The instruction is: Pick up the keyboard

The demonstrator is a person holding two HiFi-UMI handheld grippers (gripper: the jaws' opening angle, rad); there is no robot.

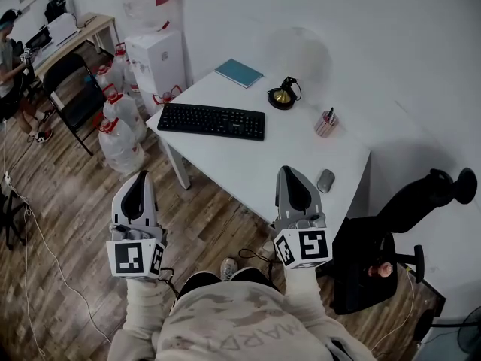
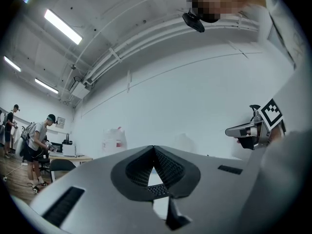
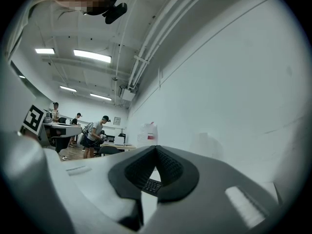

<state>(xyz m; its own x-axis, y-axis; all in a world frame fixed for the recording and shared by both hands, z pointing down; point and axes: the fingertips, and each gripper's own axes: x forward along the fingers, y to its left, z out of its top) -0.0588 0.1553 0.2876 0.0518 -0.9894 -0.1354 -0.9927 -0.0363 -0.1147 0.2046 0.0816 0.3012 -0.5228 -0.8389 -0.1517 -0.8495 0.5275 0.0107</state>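
A black keyboard (image 1: pixel 211 120) lies flat near the left end of the white table (image 1: pixel 248 164) in the head view. A sliver of its keys shows through the closed jaws in the right gripper view as the keyboard (image 3: pixel 151 185). My left gripper (image 1: pixel 138 185) hangs shut over the wooden floor, well short of the table. My right gripper (image 1: pixel 290 180) is shut too, its tip over the table's near edge, empty. Both grippers point toward the table. In the left gripper view the right gripper's marker cube (image 2: pixel 270 113) shows at the right.
On the table lie a teal notebook (image 1: pixel 239 72), a small black and brass object (image 1: pixel 283 95), a pen cup (image 1: pixel 326 122) and a grey mouse (image 1: pixel 325 180). Water jugs (image 1: pixel 119 122) and a dispenser (image 1: pixel 156 59) stand left of it. A black chair (image 1: pixel 391 239) stands at the right. People work at the far left.
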